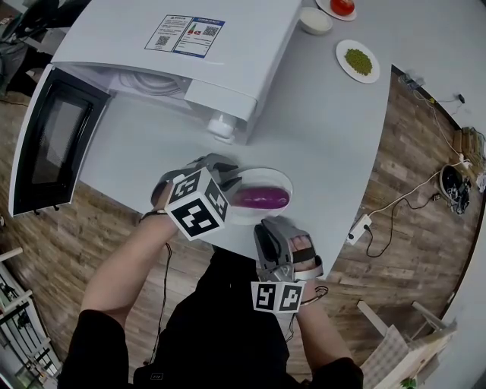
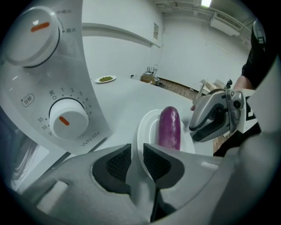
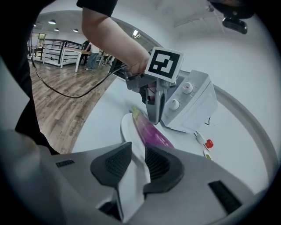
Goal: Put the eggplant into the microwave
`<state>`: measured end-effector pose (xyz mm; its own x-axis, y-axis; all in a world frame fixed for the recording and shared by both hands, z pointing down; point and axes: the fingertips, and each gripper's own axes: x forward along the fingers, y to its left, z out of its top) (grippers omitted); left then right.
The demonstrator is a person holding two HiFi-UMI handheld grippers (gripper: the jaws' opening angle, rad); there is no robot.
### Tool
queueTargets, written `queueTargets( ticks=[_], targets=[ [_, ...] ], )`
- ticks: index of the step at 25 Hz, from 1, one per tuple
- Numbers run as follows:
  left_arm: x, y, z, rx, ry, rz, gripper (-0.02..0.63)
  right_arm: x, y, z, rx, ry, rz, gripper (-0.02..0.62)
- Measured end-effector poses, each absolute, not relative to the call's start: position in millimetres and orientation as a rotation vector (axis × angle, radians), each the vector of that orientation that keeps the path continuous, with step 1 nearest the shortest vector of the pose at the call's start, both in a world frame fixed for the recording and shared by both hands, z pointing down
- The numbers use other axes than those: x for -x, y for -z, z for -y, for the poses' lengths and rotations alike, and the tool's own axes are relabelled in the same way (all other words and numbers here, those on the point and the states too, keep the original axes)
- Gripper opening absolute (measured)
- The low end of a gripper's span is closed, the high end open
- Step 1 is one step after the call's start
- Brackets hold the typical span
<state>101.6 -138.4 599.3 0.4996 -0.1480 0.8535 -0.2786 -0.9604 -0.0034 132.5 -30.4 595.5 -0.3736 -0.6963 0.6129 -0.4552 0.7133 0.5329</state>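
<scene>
A purple eggplant (image 1: 262, 198) (image 2: 170, 127) (image 3: 153, 132) lies on a white plate (image 1: 282, 179) (image 2: 145, 127) (image 3: 126, 129) near the table's front edge. My left gripper (image 1: 230, 181) (image 2: 137, 158) is at the plate's left rim, and the rim runs between its open jaws. My right gripper (image 1: 269, 228) (image 3: 138, 162) straddles the plate's near rim, also open, with the rim between its pads. The white microwave (image 1: 175, 45) stands behind the plate. Its door (image 1: 49, 148) is swung wide open to the left.
At the far right of the table are a plate of green food (image 1: 358, 61), a small white bowl (image 1: 315, 20) and a plate with a tomato (image 1: 342, 7). The microwave's dial panel (image 2: 66, 118) is close to the plate. A power strip and cables (image 1: 361, 224) lie on the floor.
</scene>
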Motion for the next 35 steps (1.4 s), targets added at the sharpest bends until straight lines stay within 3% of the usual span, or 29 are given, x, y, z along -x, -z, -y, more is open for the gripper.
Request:
queueTargets(
  ticks=[26, 35],
  targets=[
    [-97.8, -606.1, 140.1, -2.508, -1.633, 0.081, 0.077, -128.7, -609.4, 27.5, -0.770, 0.480, 1.910, 0.110],
    [-104.0, -605.6, 135.5, -2.505, -1.497, -0.025, 0.077, -124.3, -611.6, 27.5, -0.762, 0.502, 1.894, 0.110]
  ],
)
